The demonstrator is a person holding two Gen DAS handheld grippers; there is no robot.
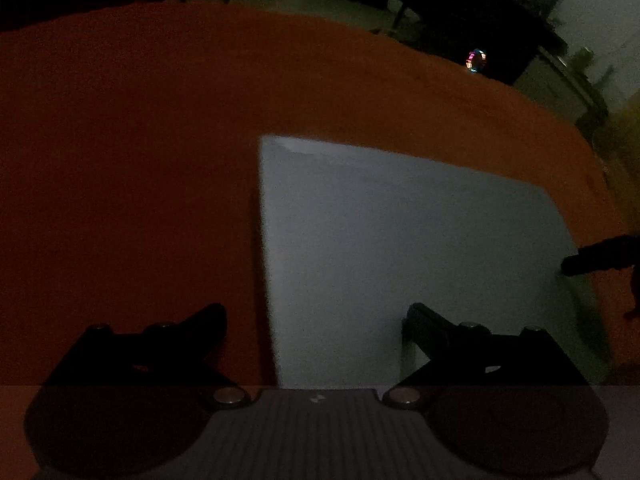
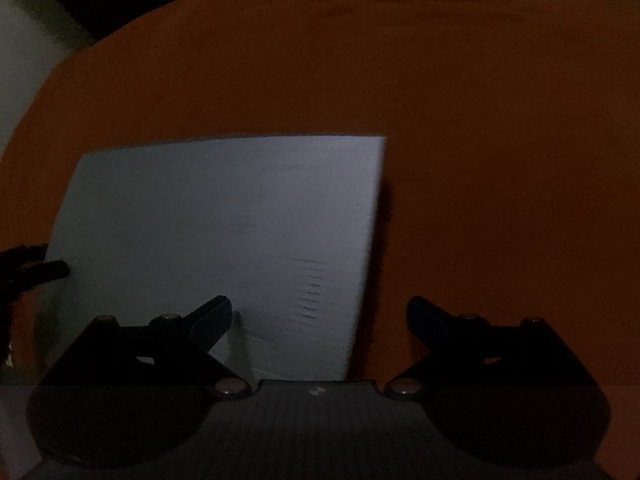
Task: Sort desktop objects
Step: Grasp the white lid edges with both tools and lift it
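Observation:
A pale grey-white flat sheet or board (image 1: pixel 400 248) lies on the orange-red table (image 1: pixel 140 140); the scene is dim. My left gripper (image 1: pixel 316 320) hovers open over the sheet's left edge, its right finger above the sheet and its left finger above the table. In the right wrist view the same sheet (image 2: pixel 224 232) shows faint marks, and my right gripper (image 2: pixel 320 314) hovers open over its right edge. Nothing sits between either pair of fingers. A dark fingertip of the other gripper pokes in at the sheet's side (image 1: pixel 592 258) (image 2: pixel 44 270).
The round table's far edge (image 1: pixel 400 40) curves across the top, with dark furniture (image 1: pixel 480 20) and a small coloured light (image 1: pixel 476 60) beyond it. Bare orange tabletop (image 2: pixel 500 160) stretches around the sheet. A pale floor or wall (image 2: pixel 24 60) shows at the left.

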